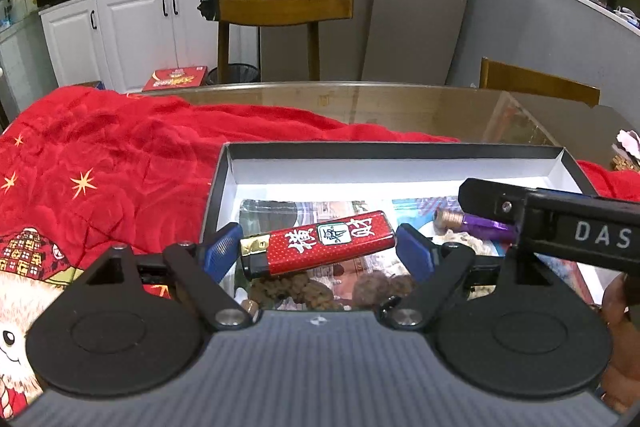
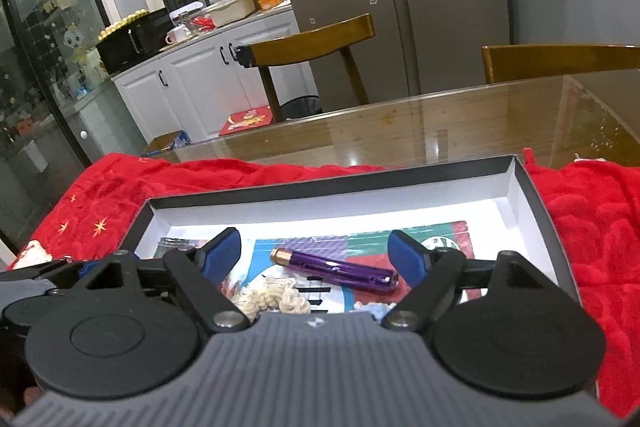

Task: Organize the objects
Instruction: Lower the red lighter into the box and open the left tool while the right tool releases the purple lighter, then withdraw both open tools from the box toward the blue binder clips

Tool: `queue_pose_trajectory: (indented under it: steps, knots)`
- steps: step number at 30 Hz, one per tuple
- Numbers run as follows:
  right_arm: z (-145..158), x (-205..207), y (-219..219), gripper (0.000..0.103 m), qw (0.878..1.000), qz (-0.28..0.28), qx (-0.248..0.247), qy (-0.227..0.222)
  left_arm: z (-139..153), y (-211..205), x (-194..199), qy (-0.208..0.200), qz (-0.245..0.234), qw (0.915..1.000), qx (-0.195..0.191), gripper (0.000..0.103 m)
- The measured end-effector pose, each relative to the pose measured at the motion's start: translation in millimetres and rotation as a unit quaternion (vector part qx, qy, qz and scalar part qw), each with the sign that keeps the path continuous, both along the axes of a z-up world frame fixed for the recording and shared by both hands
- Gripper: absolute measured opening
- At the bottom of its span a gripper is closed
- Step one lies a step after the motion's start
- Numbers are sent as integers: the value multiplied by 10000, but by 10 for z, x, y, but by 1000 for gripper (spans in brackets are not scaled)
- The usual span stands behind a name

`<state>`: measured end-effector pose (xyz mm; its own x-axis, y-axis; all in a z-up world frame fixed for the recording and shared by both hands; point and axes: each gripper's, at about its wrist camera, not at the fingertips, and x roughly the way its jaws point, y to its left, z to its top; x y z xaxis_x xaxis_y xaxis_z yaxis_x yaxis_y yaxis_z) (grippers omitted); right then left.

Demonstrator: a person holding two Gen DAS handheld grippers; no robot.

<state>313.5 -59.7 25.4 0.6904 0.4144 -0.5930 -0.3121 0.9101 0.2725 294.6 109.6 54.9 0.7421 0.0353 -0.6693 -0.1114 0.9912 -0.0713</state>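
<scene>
Nearest my left lens, beyond the grey housing, the left gripper (image 1: 319, 251) stands wide with the red lighter (image 1: 320, 242) lying crosswise between its blue pads; the lighter fills nearly the whole gap, and I cannot tell whether either pad touches it or whether it hangs or rests on the clutter beneath. My guess is that it sits there because the shallow box (image 1: 384, 151) is the collecting place, so the lighter is either being set down or has just come free. Under it in the box are brown knobbly lumps (image 1: 296, 287) and printed packets. On my right side, the right gripper (image 2: 316, 257) is also spread wide, and the purple tube (image 2: 340, 269) with its copper cap lies loose on the box floor between the pads, touching neither as far as I can see. A pale tangle of noodle-like stuff (image 2: 268, 293) sits just beside it. Both tools tilt downward over the near edge of the box, side by side, the right one's black finger crossing the left view's right edge. The box rests on a red blanket (image 2: 600, 227) spread over the glass-topped table (image 2: 400, 123).
</scene>
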Motion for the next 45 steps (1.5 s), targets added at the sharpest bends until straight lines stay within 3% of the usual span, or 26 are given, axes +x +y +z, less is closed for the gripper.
queue_pose_trajectory:
  steps: [12,21,29,33,36,39,42,45]
  knots:
    - [217,-114,-118,88,9993,72,302,-209,93,180,-22,29,117,9974,-712,87]
    - [705,-518,-486,89,9948,-27,820,-600,403,196,-299,-223,321,9978,-536,87]
    - [1025,-1083,-831,90,9896,7,1035,-995,886,-234,-1136,-1079,-248,9938,43,87]
    - [1028,-1308,-918,90,9879,-43,1163,-1028,994,-429,-1560,-1244,-419,9913,141,87]
    - [953,-1478,-901,90,9889,-30,1044,-1053,901,-554,-1862,-1285,-498,9904,104,87]
    - [805,-1603,-890,90,9907,-34,938,-986,683,-709,-2087,-1181,-830,9889,355,87]
    - [638,-1685,-900,90,9912,-19,974,-890,435,-793,-2180,-1071,-970,9885,436,87]
    - [478,-1716,-876,90,9927,11,869,-840,216,-827,-2160,-824,-1063,9905,281,87]
